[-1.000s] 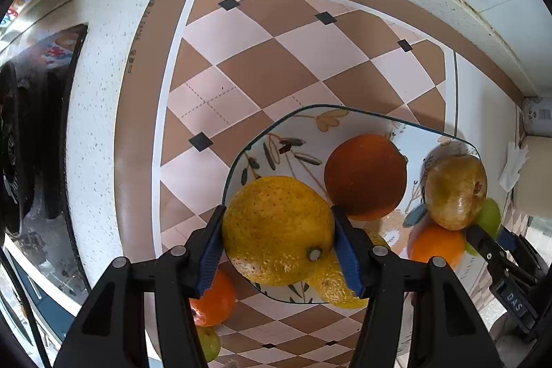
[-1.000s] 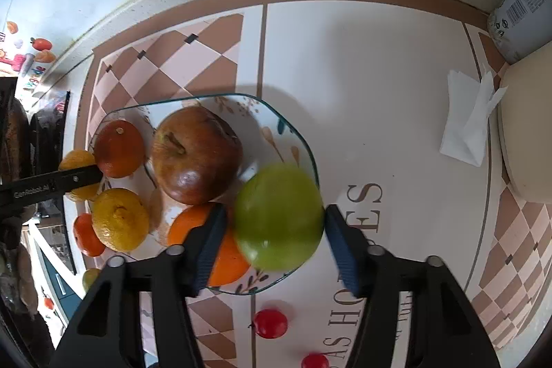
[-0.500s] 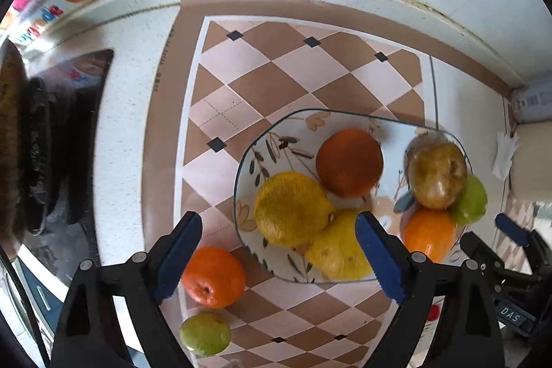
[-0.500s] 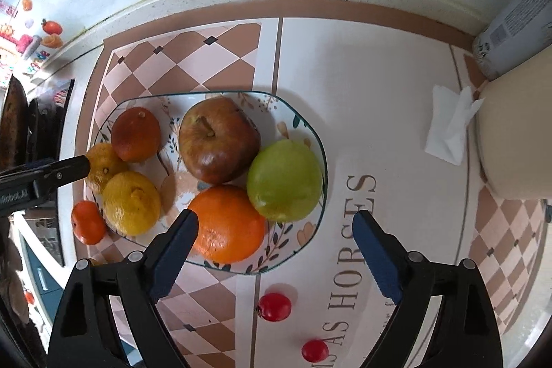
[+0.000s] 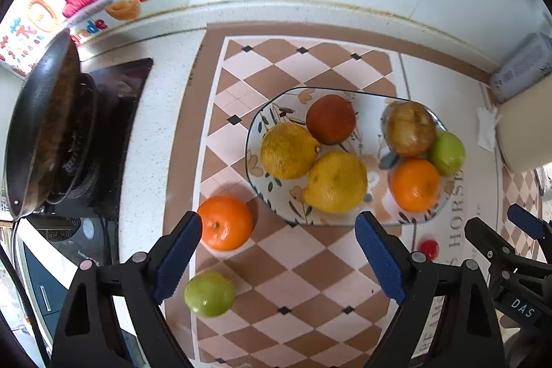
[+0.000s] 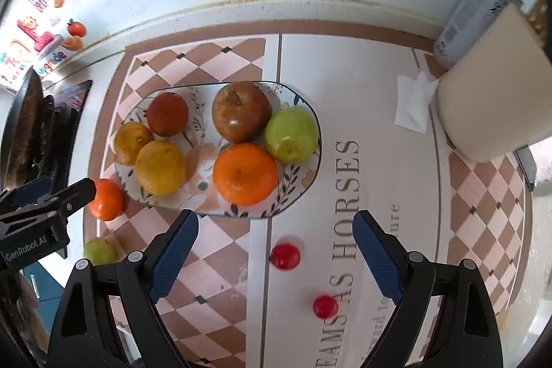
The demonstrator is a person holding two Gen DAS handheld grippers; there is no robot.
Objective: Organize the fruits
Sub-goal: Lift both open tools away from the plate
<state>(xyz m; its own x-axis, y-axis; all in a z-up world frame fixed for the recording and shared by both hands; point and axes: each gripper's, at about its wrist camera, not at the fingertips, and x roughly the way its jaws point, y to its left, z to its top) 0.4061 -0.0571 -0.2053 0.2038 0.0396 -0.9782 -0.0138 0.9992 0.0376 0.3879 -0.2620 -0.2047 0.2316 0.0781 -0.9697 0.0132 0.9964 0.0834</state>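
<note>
A patterned plate [image 5: 272, 192] [image 6: 303, 181] on the checked mat holds several fruits: two yellow lemons [image 5: 288, 150], a dark orange [image 5: 330, 119], a brown apple [image 6: 241, 112], a green apple [image 6: 291, 136] and a bright orange [image 6: 245, 173]. An orange [image 5: 225, 222] and a small green fruit [image 5: 209, 294] lie on the mat left of the plate. Two red cherry tomatoes [image 6: 285, 257] lie in front of it. My left gripper [image 5: 277, 257] is open and empty, above the mat before the plate. My right gripper [image 6: 274, 256] is open and empty, above the tomatoes.
A dark pan [image 5: 38, 130] sits on a stove at the left. A cream container [image 6: 493, 99] and a white tissue [image 6: 412, 107] stand at the right, with a grey box [image 6: 472, 12] against the back wall.
Both grippers opened, leaving a lemon and the green apple on the plate, then drew back and up from the plate.
</note>
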